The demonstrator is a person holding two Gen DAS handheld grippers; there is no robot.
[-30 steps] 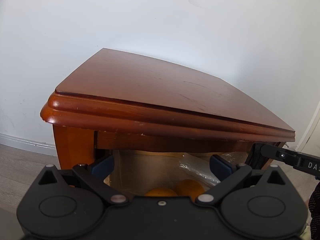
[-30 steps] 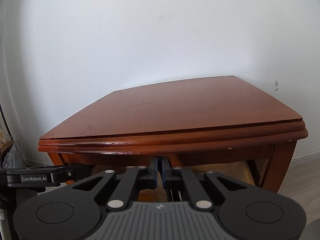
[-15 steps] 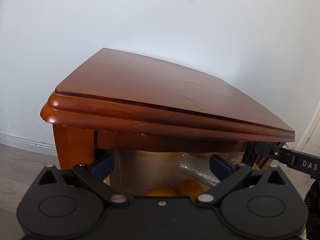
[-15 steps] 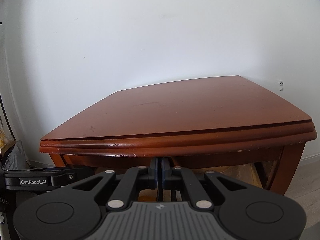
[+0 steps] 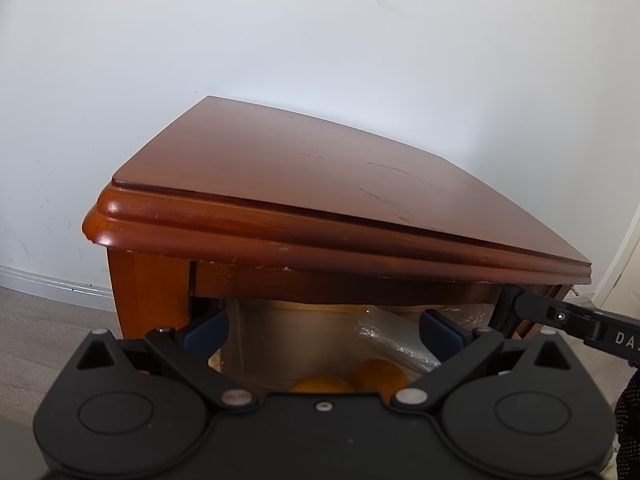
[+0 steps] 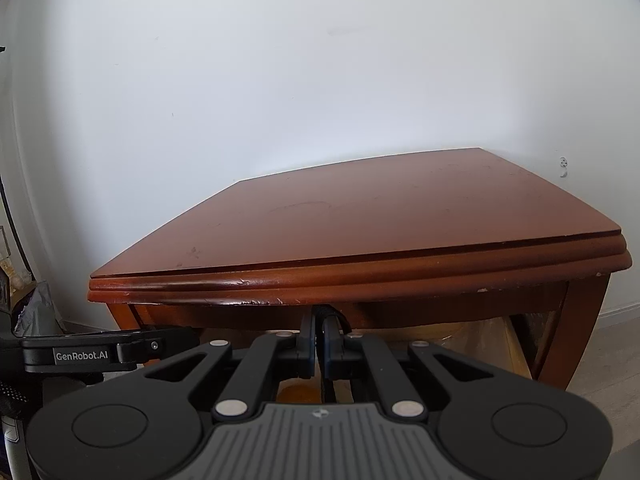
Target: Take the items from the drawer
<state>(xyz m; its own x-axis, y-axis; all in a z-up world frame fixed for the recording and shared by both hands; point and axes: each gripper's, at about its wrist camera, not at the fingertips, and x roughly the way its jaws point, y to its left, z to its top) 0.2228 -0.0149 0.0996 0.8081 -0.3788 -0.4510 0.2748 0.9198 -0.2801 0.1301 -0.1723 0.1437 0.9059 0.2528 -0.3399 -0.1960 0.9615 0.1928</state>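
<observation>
Under the brown wooden table [image 5: 320,168] the drawer [image 5: 296,332] stands pulled out. Two oranges [image 5: 378,372] lie in it beside a crumpled clear plastic bag [image 5: 396,340]. My left gripper [image 5: 324,328] hovers open just above the drawer, its blue pads [image 5: 208,328] wide apart with nothing between them. My right gripper [image 6: 320,338] is shut below the table's front edge, pinching a thin dark drawer handle [image 6: 329,314]. One orange [image 6: 296,392] shows under its fingers. The right gripper [image 5: 560,316] also reaches in from the right in the left wrist view.
The table stands against a white wall [image 5: 320,40] on a grey wood floor [image 5: 48,328]. Its overhanging top edge [image 6: 360,276] sits low over the drawer. Bags and clutter [image 6: 32,304] lie on the floor at the left of the right wrist view.
The table has slid a little to the right in the right wrist view. The left view is almost unchanged. Both grippers kept their states.
</observation>
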